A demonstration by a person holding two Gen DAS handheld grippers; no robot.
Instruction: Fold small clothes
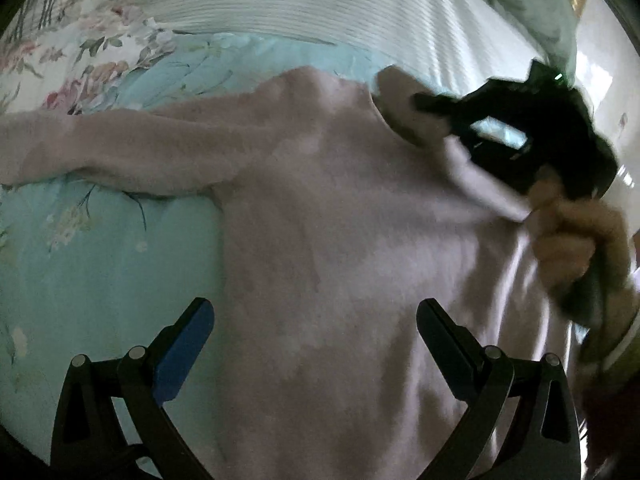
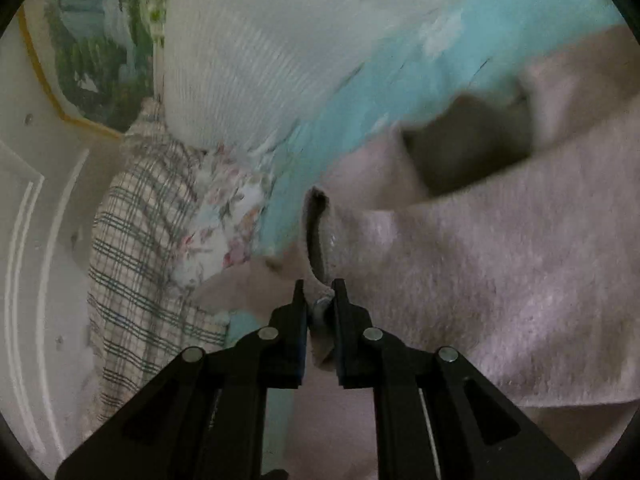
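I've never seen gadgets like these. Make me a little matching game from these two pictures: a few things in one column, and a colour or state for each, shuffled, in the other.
Things:
1. sweater
2. left hand-held gripper
3. right hand-held gripper
4. bedsheet

Colour or state:
A. turquoise with flowers
B. pinched shut on fabric
C. pale pink, spread on the bed
D. jaws wide open, holding nothing

Pairs: 1-C, 2-D, 3-B, 4-A
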